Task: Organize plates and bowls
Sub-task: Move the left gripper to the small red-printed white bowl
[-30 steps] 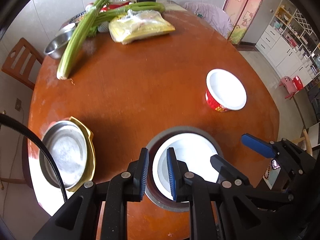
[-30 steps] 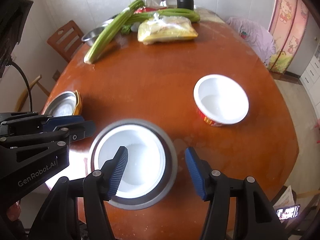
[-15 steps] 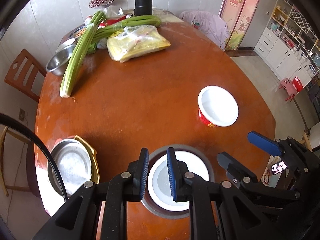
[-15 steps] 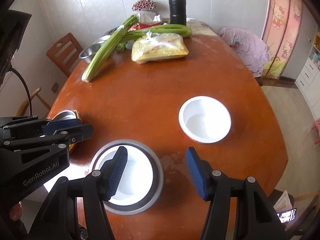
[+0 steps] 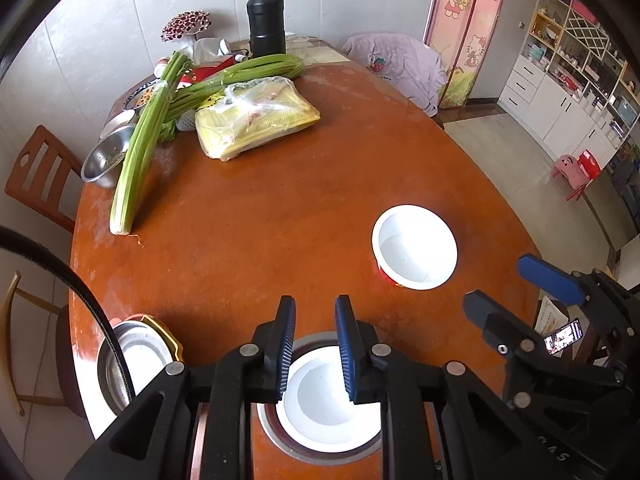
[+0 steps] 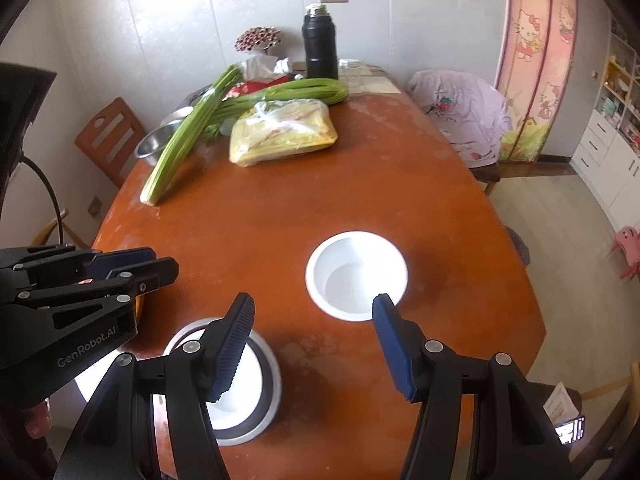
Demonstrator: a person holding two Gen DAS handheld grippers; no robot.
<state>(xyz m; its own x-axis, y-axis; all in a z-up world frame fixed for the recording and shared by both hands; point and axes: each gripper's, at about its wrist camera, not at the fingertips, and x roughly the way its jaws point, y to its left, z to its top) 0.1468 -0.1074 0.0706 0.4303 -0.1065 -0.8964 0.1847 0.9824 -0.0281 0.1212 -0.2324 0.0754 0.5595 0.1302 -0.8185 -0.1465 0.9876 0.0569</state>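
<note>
- We hold the left gripper (image 5: 315, 307) above the near edge of the oval red-brown wooden table (image 5: 280, 220), tilted steeply down. Its jaws are opening, with only a narrow gap between the ribbed blue pads and nothing in that gap.
- Directly below it a plain white round bowl (image 5: 320, 408) sits nested inside a wider grey metal dish (image 5: 280, 446), whose rim shows as a ring around the bowl.
- Our right gripper (image 6: 314, 304) hangs clear of the table with its fingers well apart and nothing between them.
- A second white round bowl with a red outer wall (image 5: 414, 254) stands alone, upright and empty, on the right half of the table, apart from the nested pair. In the right wrist view it lies just beyond the right gripper's fingertips.
- At the table's near left edge a shiny steel plate (image 5: 140, 358) rests in a yellow-rimmed dish (image 5: 177, 350), partly hidden by a black cable.
- Towards the far end lie long green celery stalks (image 5: 138, 168) and a clear plastic bag of yellow food (image 5: 256, 122). A steel bowl (image 5: 102, 160) sits beside the celery, and a tall black flask (image 5: 266, 20) stands behind them.
</note>
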